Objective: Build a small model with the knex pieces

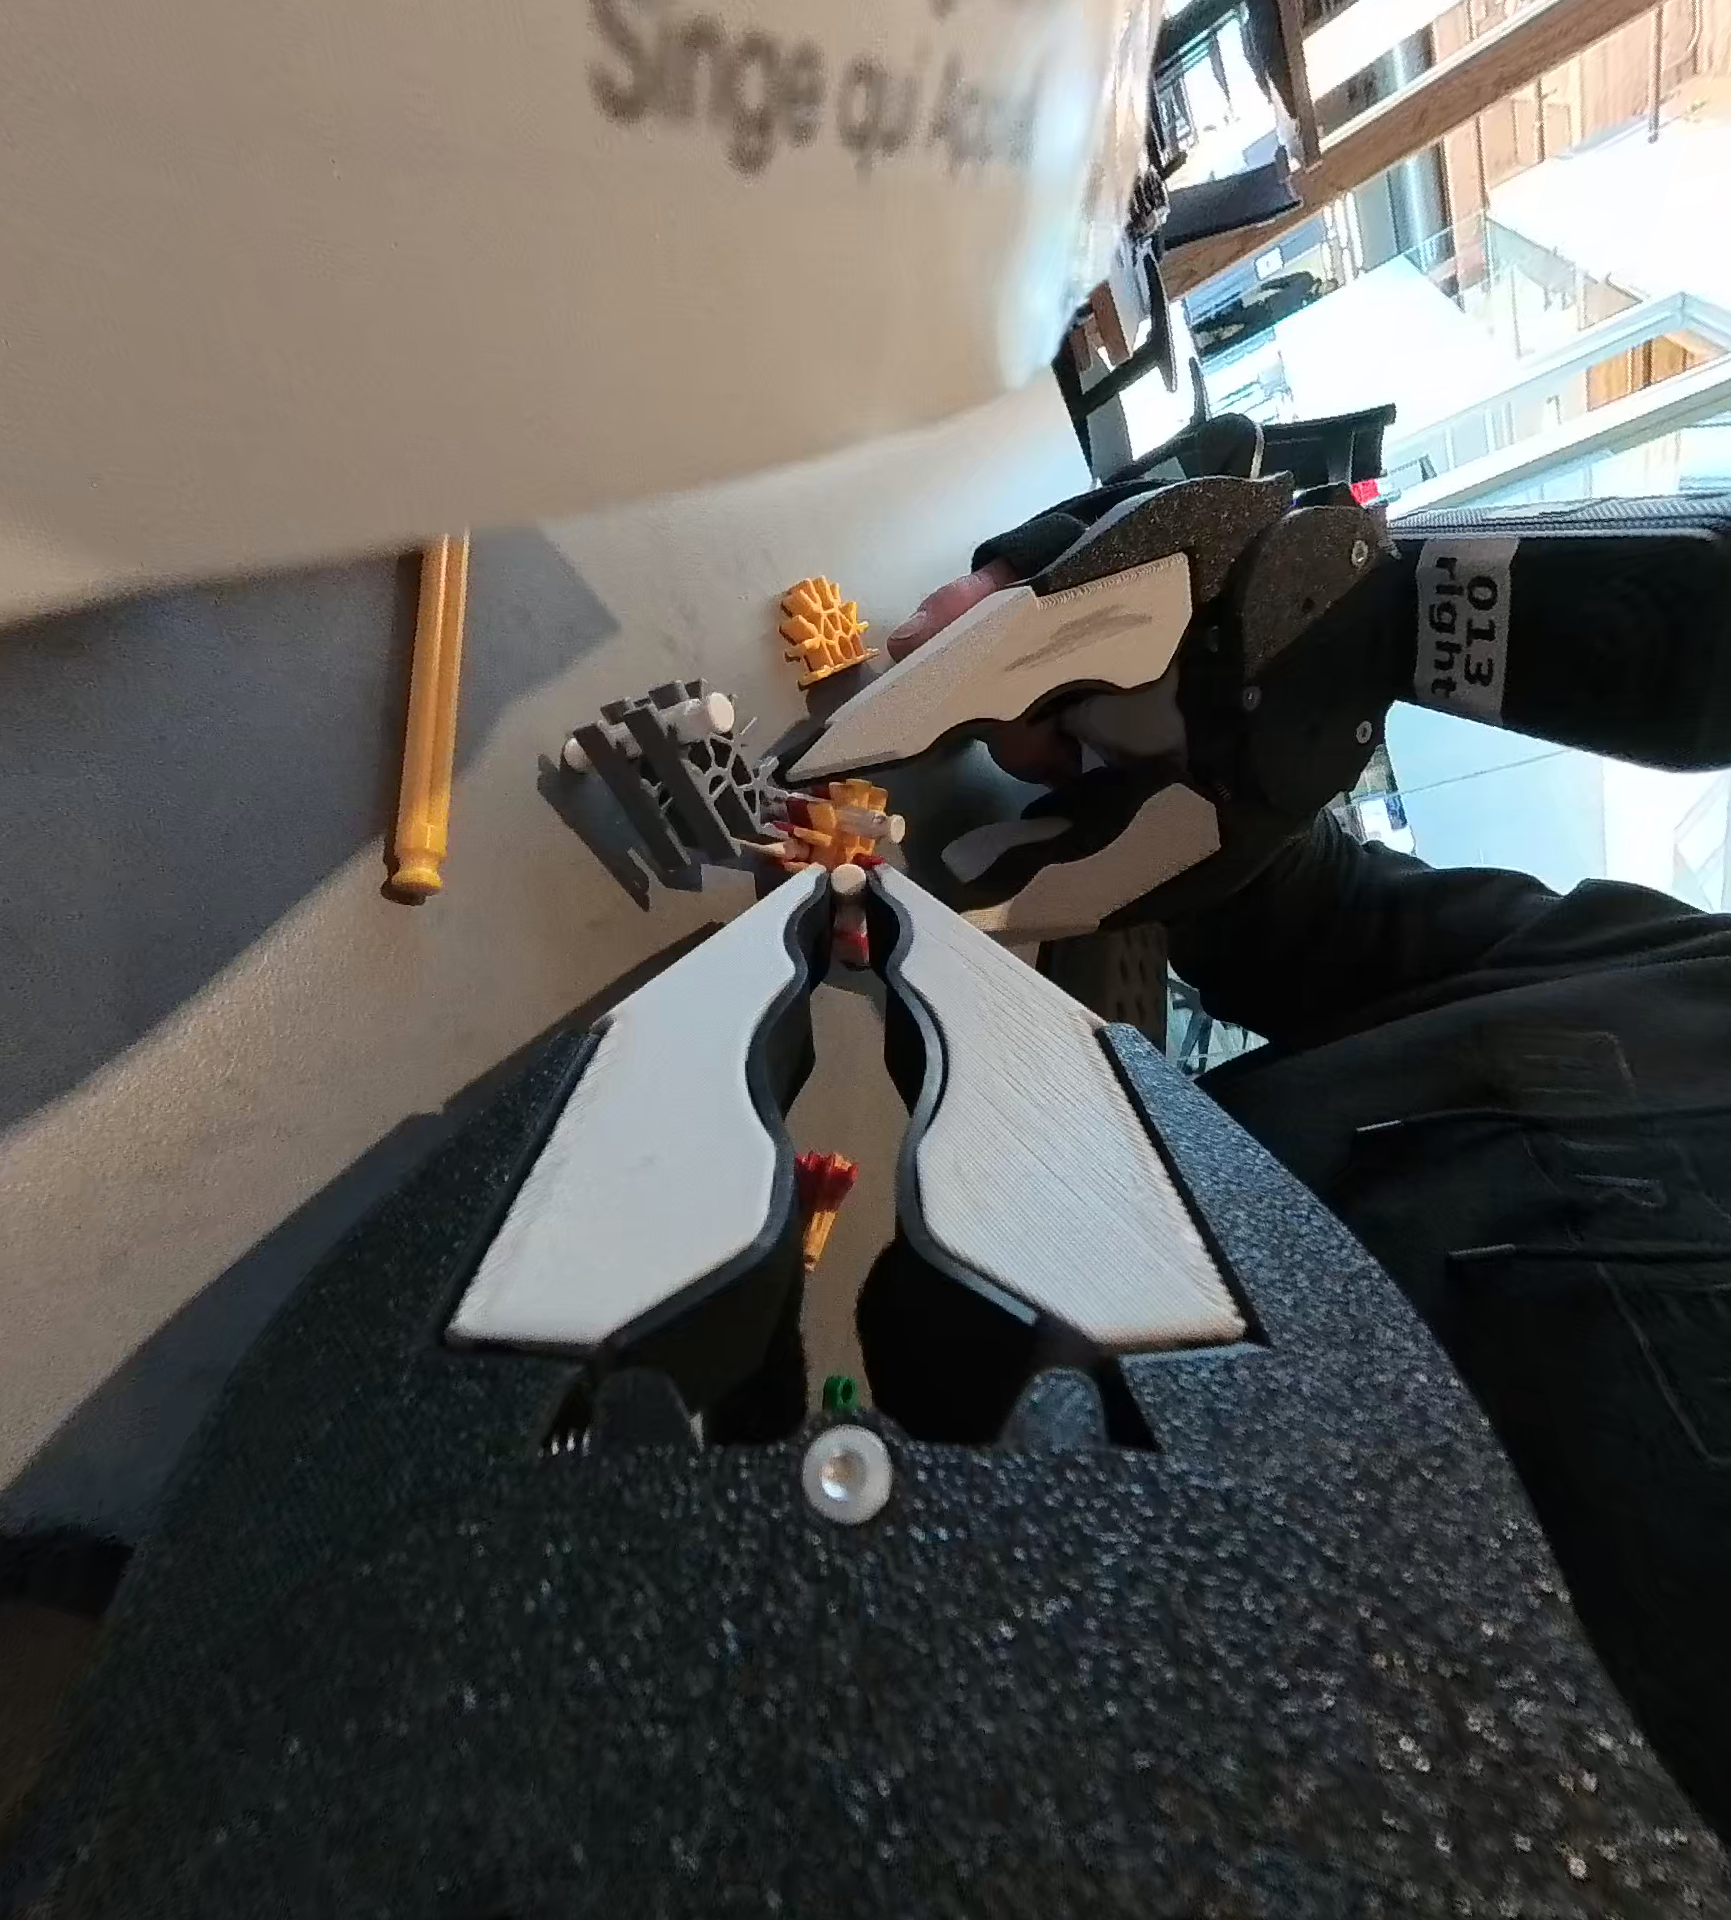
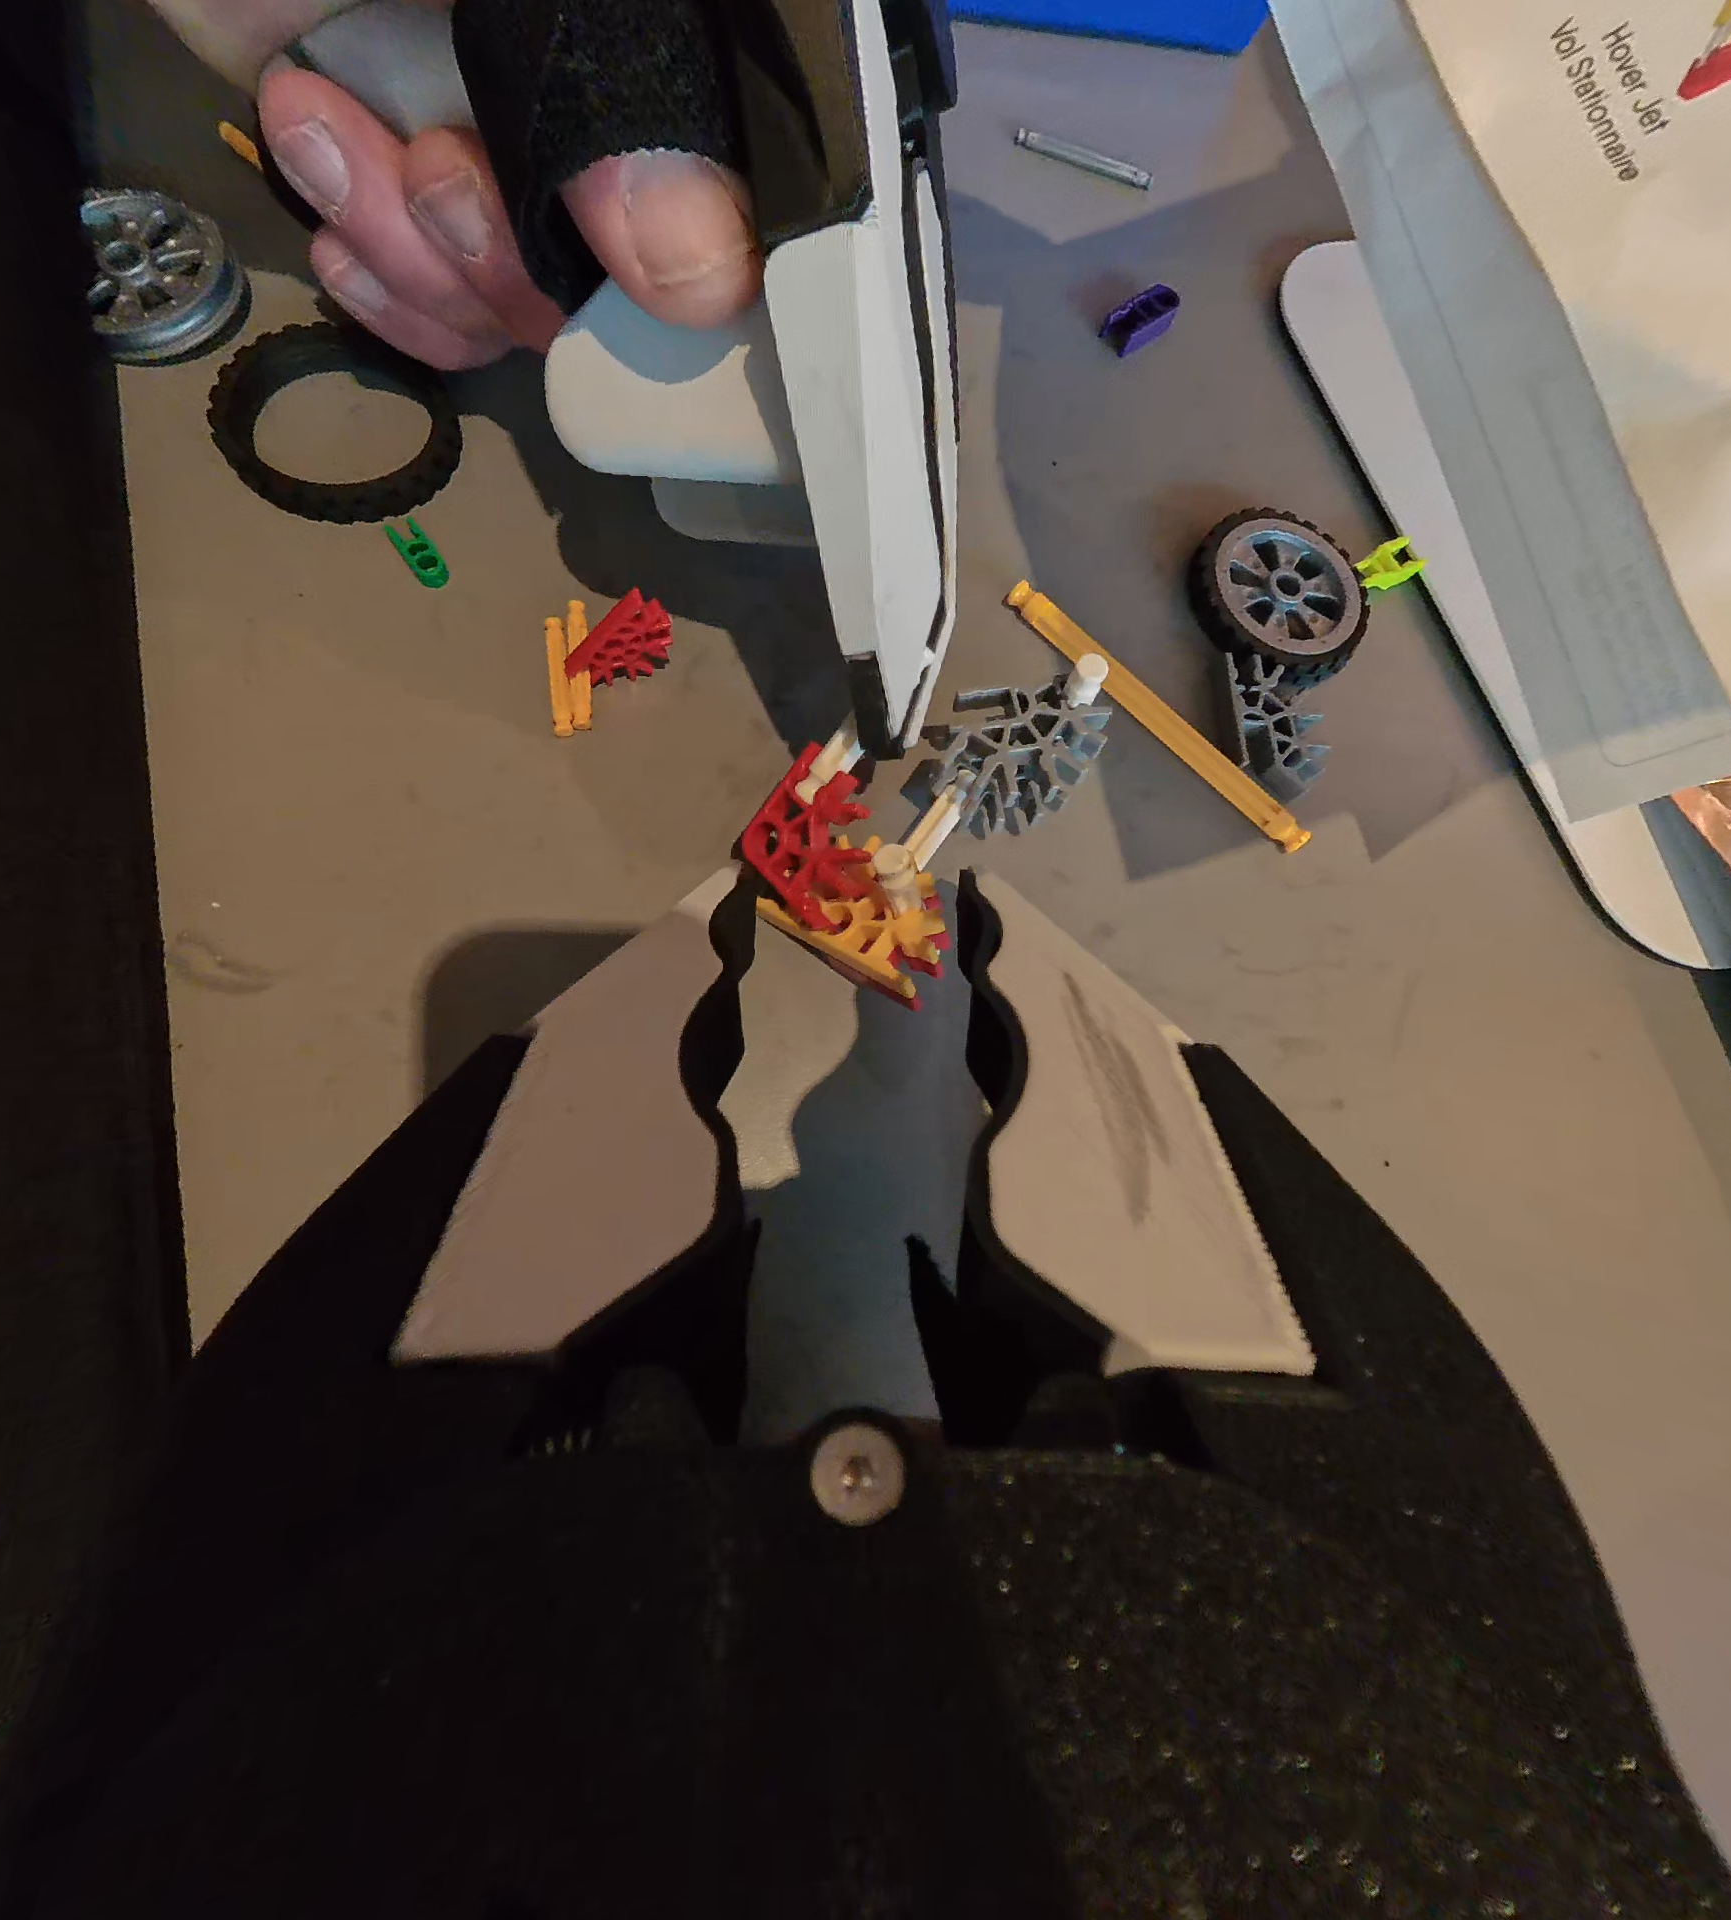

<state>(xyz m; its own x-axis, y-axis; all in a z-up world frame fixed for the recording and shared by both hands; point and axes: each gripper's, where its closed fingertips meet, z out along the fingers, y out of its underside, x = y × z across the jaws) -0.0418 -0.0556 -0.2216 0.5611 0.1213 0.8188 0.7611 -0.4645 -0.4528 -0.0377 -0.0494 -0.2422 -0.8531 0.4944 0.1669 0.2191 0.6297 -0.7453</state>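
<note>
In the left wrist view, a long yellow plastic rod (image 1: 430,717) lies at the middle left on the grey table (image 1: 217,935). At centre, my left gripper (image 1: 848,878) is clamped on a short white plastic peg (image 1: 848,881) that sticks out of the small red-and-yellow snap-together connector cluster (image 1: 835,831). A grey fan-shaped connector piece (image 1: 679,795) hangs off that cluster, and a loose yellow connector (image 1: 825,629) sits just above it. From the right of the frame my right gripper (image 1: 788,774) comes in sideways, held in a black-gloved hand (image 1: 1256,644).

In the right wrist view, a black rubber tyre (image 2: 333,421) and a silver wheel hub (image 2: 154,270) lie at upper left. The left gripper's white fingers (image 2: 882,520) drop steeply from the top centre onto the cluster (image 2: 830,873). My right gripper (image 2: 845,894) stands wide open, with the cluster between its tips and untouched as far as I can tell. A wheel with a grey hub (image 2: 1282,592) lies at right, below a white instruction booklet (image 2: 1567,364).

I judge the assembly to be light, stiff and brittle at its joints, so I would grip a flat connector face.
</note>
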